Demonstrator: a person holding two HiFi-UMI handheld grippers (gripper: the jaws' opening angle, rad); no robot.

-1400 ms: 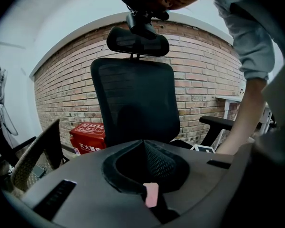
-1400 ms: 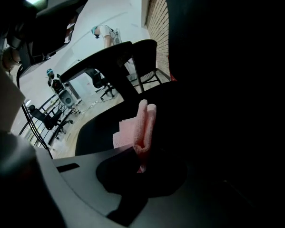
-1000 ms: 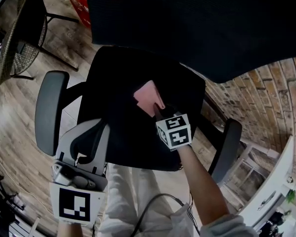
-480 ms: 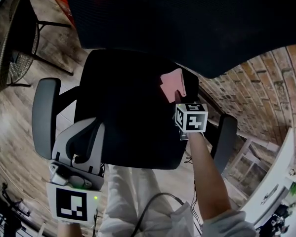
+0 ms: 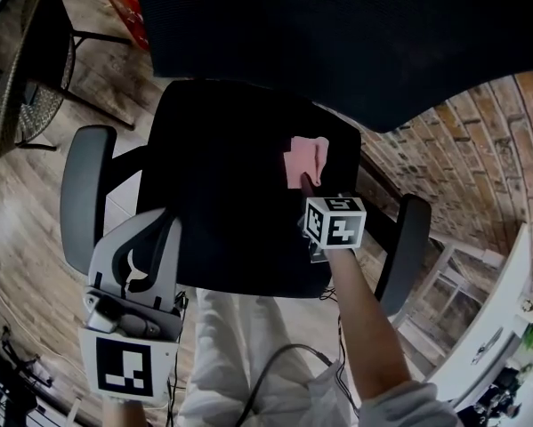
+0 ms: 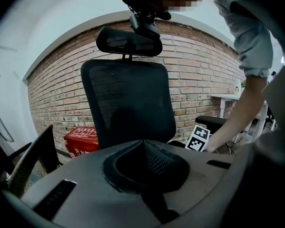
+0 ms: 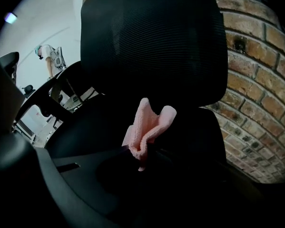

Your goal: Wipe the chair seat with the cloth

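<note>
- Pink cloth (image 5: 304,161) sits toward the rear right of the black chair seat (image 5: 222,194), just under the overhanging backrest (image 5: 337,34); the right tool (image 5: 310,185) is clamped on its near end.
- From the right tool view, the cloth (image 7: 147,126) looks soft and looped like towelling; it is bunched into 2 rounded lobes that stand up from the pinch, with 1 short tail hanging below; it is not spread flat.
- Whether the cloth is pressing on the seat or only brushing it cannot be told.
- Left tool (image 5: 143,238) hangs off the front left corner of the seat, near the grey left armrest (image 5: 81,198); its jaws are together and hold nothing.
- Risk, as a judgement: the grip takes only a small fold, so dragging against the seat's fabric could pull the cloth free.
- Risk: bunched like this, little cloth meets the seat, so the pass may wipe only a narrow strip and leave the broad left and front areas untouched.
- Risk: if the tool dips too low, its hard tips rather than the cloth could scrape the seat; pushing further back could knock the backrest.
</note>
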